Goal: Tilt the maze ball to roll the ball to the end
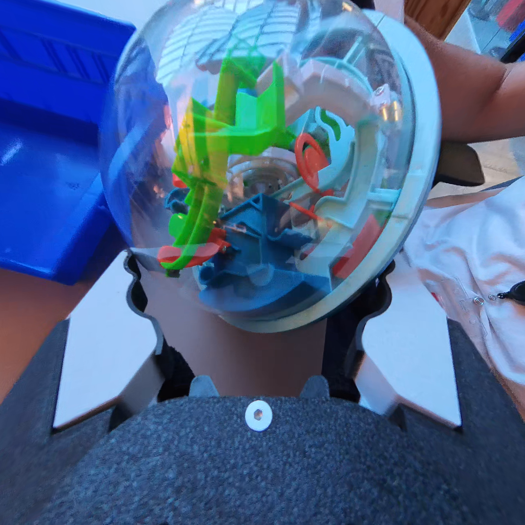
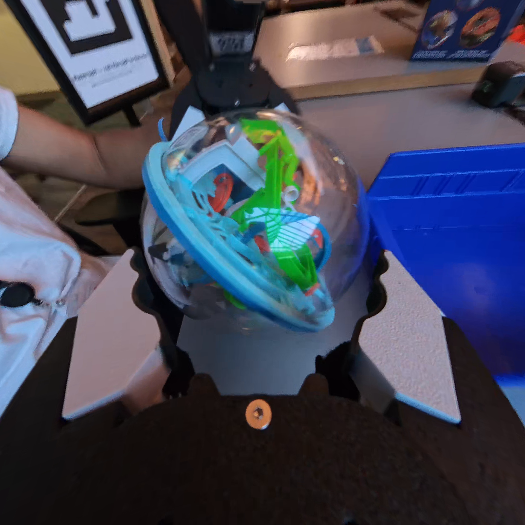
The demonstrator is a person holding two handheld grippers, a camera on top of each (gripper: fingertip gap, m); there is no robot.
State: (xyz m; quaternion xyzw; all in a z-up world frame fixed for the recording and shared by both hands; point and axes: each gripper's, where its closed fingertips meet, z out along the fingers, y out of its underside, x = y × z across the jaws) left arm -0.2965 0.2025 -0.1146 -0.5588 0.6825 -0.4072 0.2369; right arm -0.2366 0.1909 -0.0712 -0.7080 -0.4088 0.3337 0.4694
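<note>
The maze ball (image 1: 255, 170) is a clear plastic sphere with green, blue, orange and pale tracks inside and a pale blue rim around its middle. It is tilted, with the rim running diagonally. My left gripper (image 1: 258, 270) has its two fingers pressed on the ball's lower sides. My right gripper (image 2: 258, 270) holds the ball (image 2: 250, 221) the same way from the opposite side. In the right wrist view the left gripper (image 2: 227, 85) shows behind the ball. The ball is held off the table. I cannot pick out the small rolling ball inside.
A blue plastic bin (image 1: 48, 142) stands close beside the ball, on the right in the right wrist view (image 2: 454, 241). A person's forearm (image 2: 71, 153) and white shirt (image 1: 468, 270) are on the other side. A framed sign (image 2: 93, 48), a printed box (image 2: 460, 31) and a dark device (image 2: 500, 85) stand farther back.
</note>
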